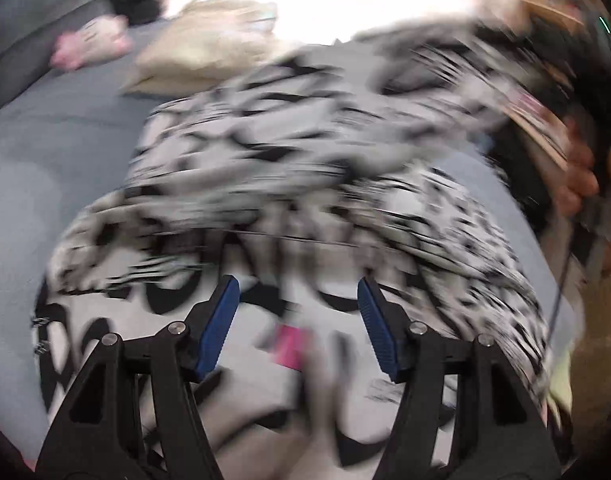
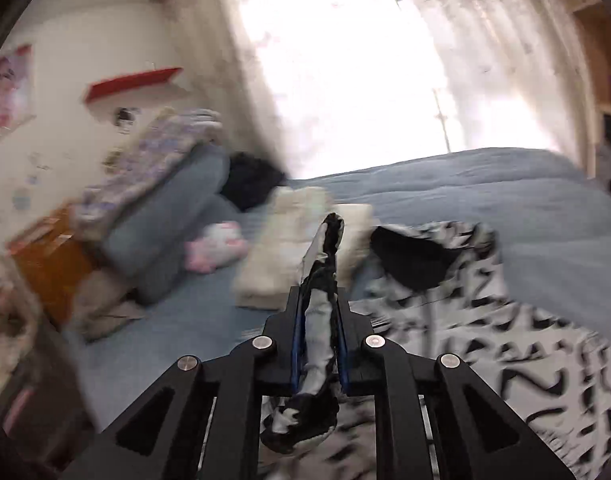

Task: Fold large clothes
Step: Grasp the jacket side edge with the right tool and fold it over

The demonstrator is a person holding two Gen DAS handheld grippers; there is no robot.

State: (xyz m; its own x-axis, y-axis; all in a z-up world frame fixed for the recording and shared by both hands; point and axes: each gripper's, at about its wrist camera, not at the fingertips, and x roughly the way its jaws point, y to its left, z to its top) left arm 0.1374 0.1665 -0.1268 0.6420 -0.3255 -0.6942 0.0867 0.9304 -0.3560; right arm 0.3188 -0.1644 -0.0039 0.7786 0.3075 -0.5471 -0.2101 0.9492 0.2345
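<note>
**Right tool pinched a fold of the patterned garment over the bed**

Right tool (image 2: 319,328) had its blue pads closed tight on a bunched strip of the black-and-white garment (image 2: 485,344), which stuck up past the fingertips and hung down beneath them. The left tool (image 1: 298,312) stood with its jaws wide apart, nothing pressed between them, above the same cloth; a pink tag (image 1: 291,346) showed on the fabric between the fingers.

The garment lay spread across a bed with a grey-blue cover (image 2: 485,188). A folded beige cloth (image 2: 281,248) sat just beyond it, near a pink-and-white soft toy (image 2: 215,252) and grey pillows (image 2: 169,220). A bright curtained window (image 2: 345,60) filled the far wall, a red shelf (image 2: 133,80) hung on the pale wall to its left, and wooden shelving (image 2: 601,80) stood at the right edge.

In the left wrist view the garment ran lengthwise away from the tool toward the window, its far end swung rightward. Both views were blurred, so finer detail could not be told.
</note>
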